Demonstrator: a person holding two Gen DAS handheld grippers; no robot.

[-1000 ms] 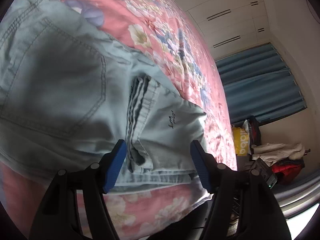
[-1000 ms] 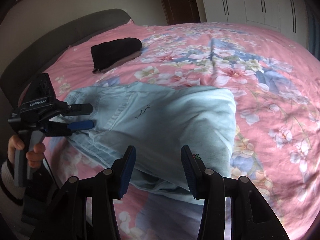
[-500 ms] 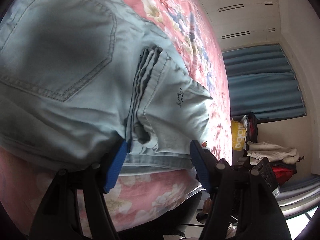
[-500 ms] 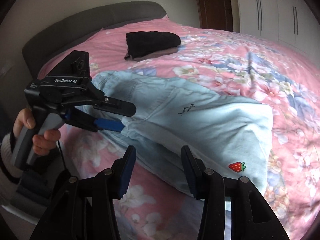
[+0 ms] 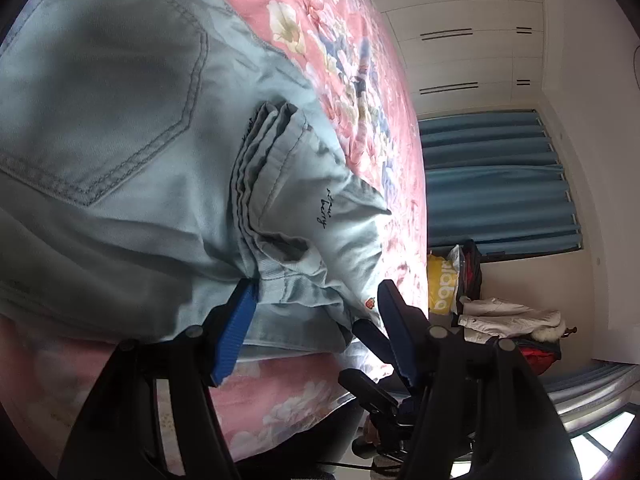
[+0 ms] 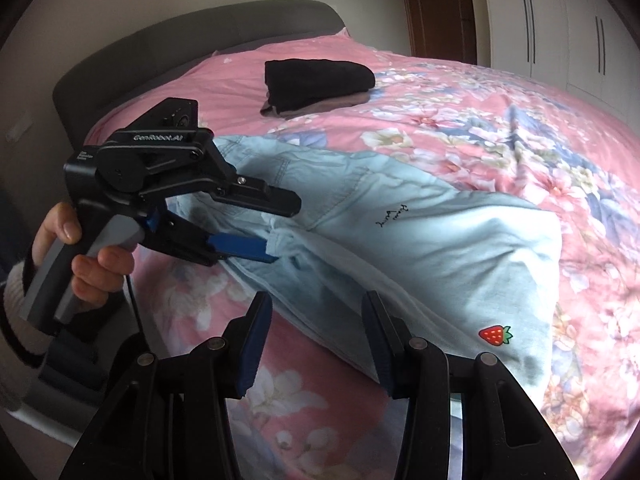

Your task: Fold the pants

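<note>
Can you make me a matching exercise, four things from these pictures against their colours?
Things:
1. pants
2. folded garment near the headboard
3. curtains
4. strawberry patch

Colours:
A. black
B. red
C. light blue denim
D. dark teal blue

Pairs: 1-C, 2-A, 3-D, 4-B

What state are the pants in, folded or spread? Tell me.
Folded: the pants lie doubled over on the bedspread, layered edges stacked at the left gripper.
</note>
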